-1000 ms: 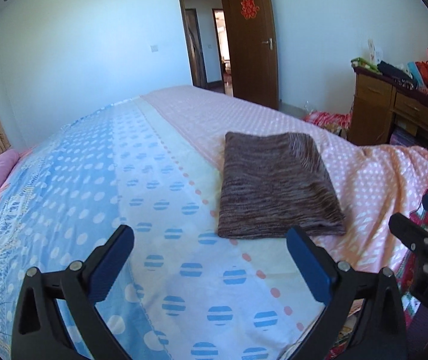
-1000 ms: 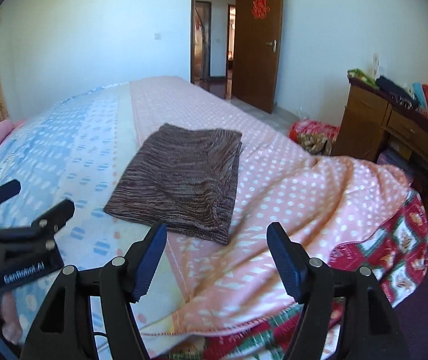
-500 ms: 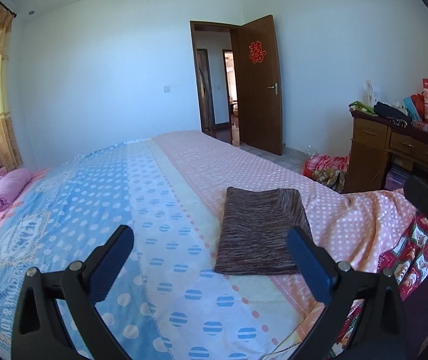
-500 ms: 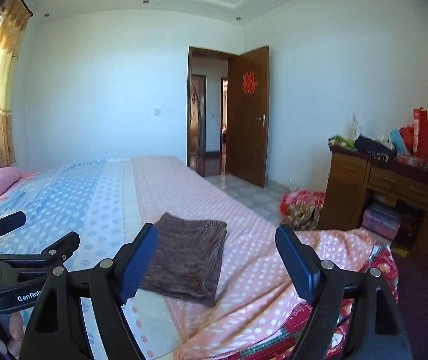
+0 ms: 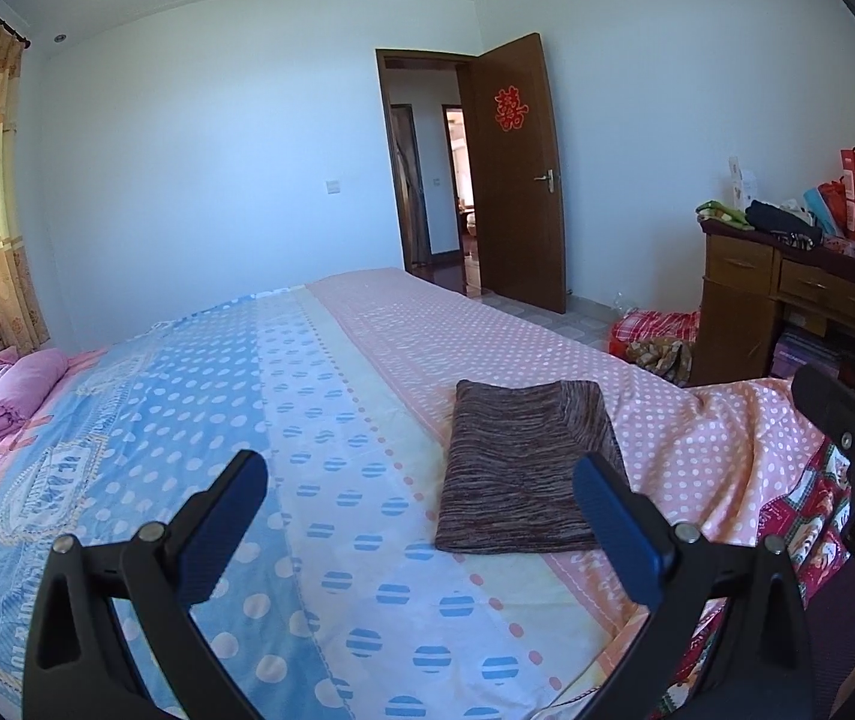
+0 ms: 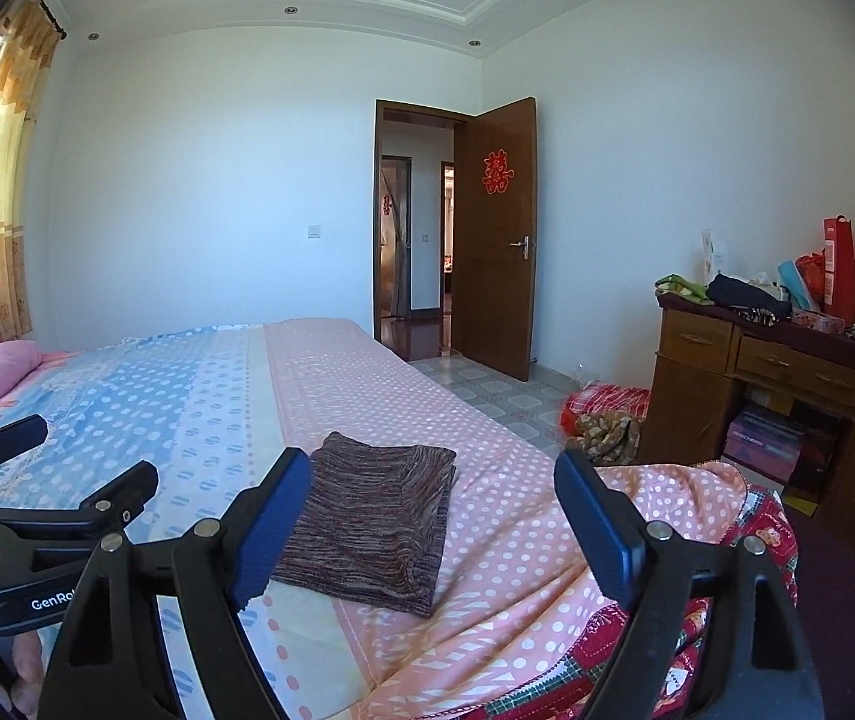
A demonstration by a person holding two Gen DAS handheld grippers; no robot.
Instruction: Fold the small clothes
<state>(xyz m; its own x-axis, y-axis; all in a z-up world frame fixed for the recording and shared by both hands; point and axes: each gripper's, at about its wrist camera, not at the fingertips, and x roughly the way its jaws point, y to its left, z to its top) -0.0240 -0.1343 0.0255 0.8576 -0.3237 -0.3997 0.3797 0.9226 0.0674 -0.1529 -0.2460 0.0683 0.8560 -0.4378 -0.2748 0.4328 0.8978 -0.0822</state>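
A brown-and-grey striped knit garment (image 5: 523, 468) lies folded into a neat rectangle on the pink dotted part of the bed cover; it also shows in the right wrist view (image 6: 376, 516). My left gripper (image 5: 421, 516) is open and empty, held above the bed's near edge, short of the garment. My right gripper (image 6: 433, 528) is open and empty too, raised above the bed's near corner. Each gripper shows at the edge of the other's view, the right gripper (image 5: 847, 450) and the left gripper (image 6: 49, 480).
The bed (image 5: 199, 420) has a blue, white and pink dotted cover. Pink bedding (image 5: 1, 390) lies at its far left. A cluttered wooden desk (image 6: 787, 372) stands at right, a cloth pile (image 6: 607, 420) on the floor, an open door (image 6: 499, 240) behind.
Both grippers have risen and pulled back from the folded garment, tilting up so the room and ceiling come into view. The garment has not moved.
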